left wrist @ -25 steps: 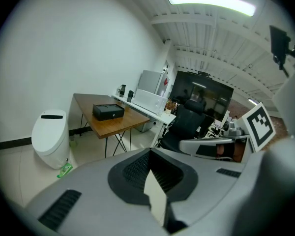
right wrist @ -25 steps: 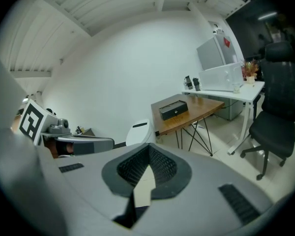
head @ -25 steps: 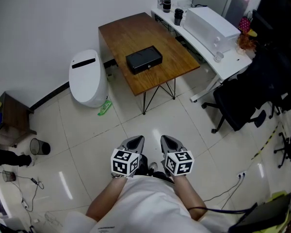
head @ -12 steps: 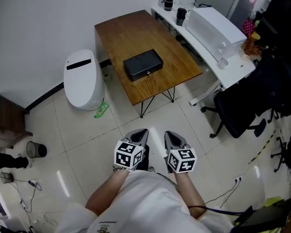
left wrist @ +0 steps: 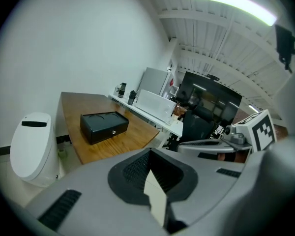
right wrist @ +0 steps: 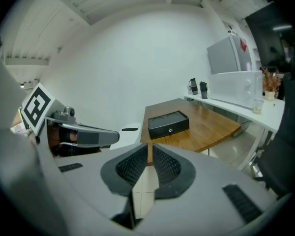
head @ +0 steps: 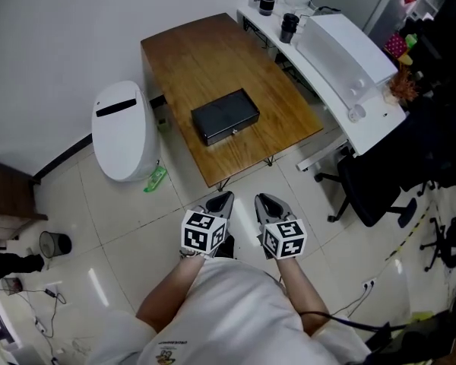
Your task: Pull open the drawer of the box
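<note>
A black box (head: pixel 225 116) lies shut on the wooden table (head: pixel 205 59), its drawer front with a small round knob (head: pixel 232 132) turned toward me. It also shows in the left gripper view (left wrist: pixel 104 127) and the right gripper view (right wrist: pixel 168 124). Both grippers hang close to my body over the floor, short of the table's near edge. My left gripper (head: pixel 222 200) (left wrist: pixel 150 154) is shut and empty. The jaws of my right gripper (head: pixel 264 201) (right wrist: pixel 150 149) are opening, with a narrow slit and nothing between them.
A white rounded bin (head: pixel 121 131) stands left of the table. A white desk (head: pixel 342 59) with a white appliance and cups runs along the right, with a black office chair (head: pixel 372 181) beside it. A green item (head: pixel 155 179) lies on the tiled floor.
The table and box have drawn closer as I walked forward. Both grippers stay side by side and have come nearer the table's front edge.
</note>
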{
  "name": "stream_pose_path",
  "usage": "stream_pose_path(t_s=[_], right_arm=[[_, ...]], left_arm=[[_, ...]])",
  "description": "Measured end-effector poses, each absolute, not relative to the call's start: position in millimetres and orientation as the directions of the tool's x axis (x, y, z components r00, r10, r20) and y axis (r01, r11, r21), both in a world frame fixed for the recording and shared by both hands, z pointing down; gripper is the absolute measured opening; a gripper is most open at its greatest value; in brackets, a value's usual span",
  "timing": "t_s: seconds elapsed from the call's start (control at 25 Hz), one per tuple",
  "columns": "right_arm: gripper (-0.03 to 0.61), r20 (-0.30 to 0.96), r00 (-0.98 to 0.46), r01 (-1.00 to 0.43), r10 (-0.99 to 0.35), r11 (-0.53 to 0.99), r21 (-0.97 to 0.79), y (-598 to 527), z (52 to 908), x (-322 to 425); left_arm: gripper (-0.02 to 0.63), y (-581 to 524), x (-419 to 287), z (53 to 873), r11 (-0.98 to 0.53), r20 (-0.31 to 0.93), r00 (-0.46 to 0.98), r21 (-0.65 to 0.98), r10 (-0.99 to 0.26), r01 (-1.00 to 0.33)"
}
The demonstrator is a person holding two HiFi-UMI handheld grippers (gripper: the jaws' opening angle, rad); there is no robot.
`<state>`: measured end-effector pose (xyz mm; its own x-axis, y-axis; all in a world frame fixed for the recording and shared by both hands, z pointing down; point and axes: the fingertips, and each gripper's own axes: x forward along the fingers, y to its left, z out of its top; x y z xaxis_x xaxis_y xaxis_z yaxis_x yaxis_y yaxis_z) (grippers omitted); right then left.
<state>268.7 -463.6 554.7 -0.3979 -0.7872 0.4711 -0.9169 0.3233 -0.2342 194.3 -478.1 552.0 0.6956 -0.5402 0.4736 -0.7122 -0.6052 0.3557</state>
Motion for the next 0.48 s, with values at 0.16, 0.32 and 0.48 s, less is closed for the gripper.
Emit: stream_pose_path(t_s=[0.16,0.32,0.48], right_arm=[[0.006,0.496,-0.38,-0.925,-0.78,0.313,-0.216,-496,564,266],[0.021,0.516,-0.364,-0.931,-0.776,0.302,-0.204,-524,574,270],[0.031,0.527,-0.357,-0.934,-0.771,0.285,-0.214,-551,584,266]], left_arm=[[0.002,-514,189,557,-0.603,0.48,0.698,0.363,-0.532,-0.71],[0.002,-543,192,564,-0.602,0.49,0.698,0.368,-0.522,-0.709],[0.002,-566,185,571,-0.599,0.503,0.698,0.374,-0.51,-0.708]])
